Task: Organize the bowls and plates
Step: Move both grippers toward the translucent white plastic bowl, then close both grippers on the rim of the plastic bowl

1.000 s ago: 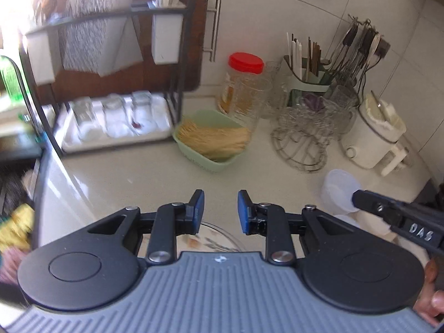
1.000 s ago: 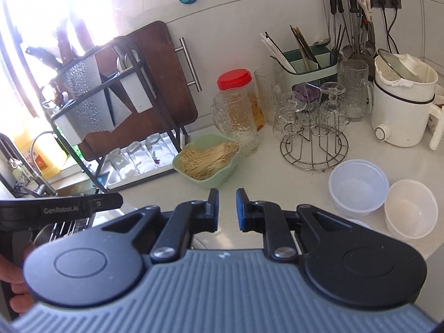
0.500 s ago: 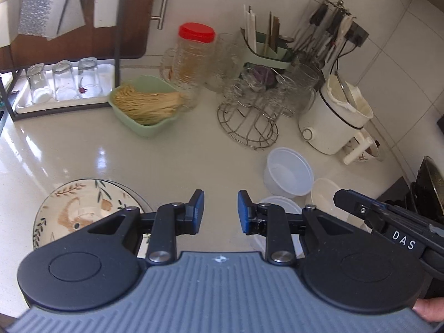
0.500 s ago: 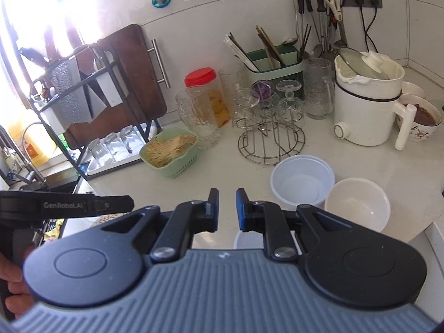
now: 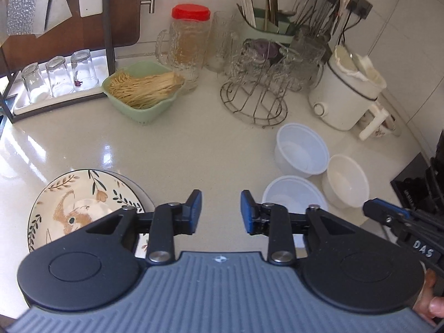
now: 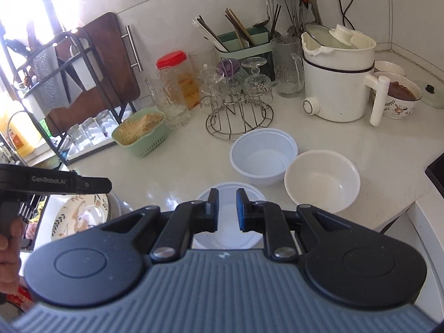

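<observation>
The plate lies flat at the near left of the table, seemingly on a second plate whose grey rim shows at its right. It looks ceramic: heavy, stiff, glazed and slippery, and it would chip if knocked. Lying flat, it offers only its rim to pinch. Three bowls sit at the near right in a tight cluster: a far bowl, a cream bowl and a near bowl. They look like thin, light plastic that could flex or skid, so the lip is the place to grip.

The left hand-held gripper is opening, with nothing between its pads. The right hand-held gripper is closed and empty over the near bowl.

Compared with a second ago, both views look more steeply down, and plate and bowls show in full.
</observation>
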